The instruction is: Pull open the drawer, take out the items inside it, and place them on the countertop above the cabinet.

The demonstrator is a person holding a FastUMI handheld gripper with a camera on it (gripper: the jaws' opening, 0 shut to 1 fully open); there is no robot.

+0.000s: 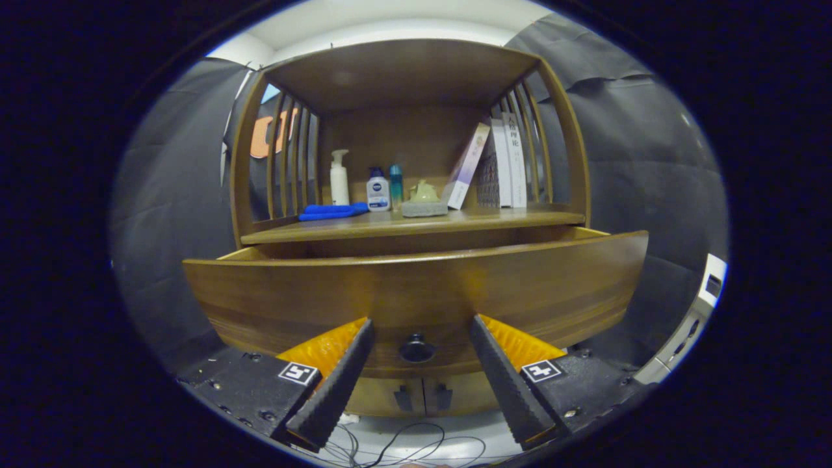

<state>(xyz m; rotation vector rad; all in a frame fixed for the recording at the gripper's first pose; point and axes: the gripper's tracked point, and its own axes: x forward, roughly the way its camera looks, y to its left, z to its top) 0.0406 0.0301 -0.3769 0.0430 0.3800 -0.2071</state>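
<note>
My hand-held gripper [421,330] hangs spread wide, gripping nothing, with the knob [416,350] between its fingers at 12 o'clock. The drawer [416,286] stands pulled out below the tabletop [416,224]. Stiff, heavy wood, I judge; the small, smooth knob is the only hold.

Countertop [416,226]: cloth [333,211], bottles [377,189], books [507,164].

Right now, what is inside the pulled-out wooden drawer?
The curved brown wooden drawer stands open, but its front panel hides the inside, so no contents can be seen. The gripper has its jaws open on either side of the round dark knob.
</note>
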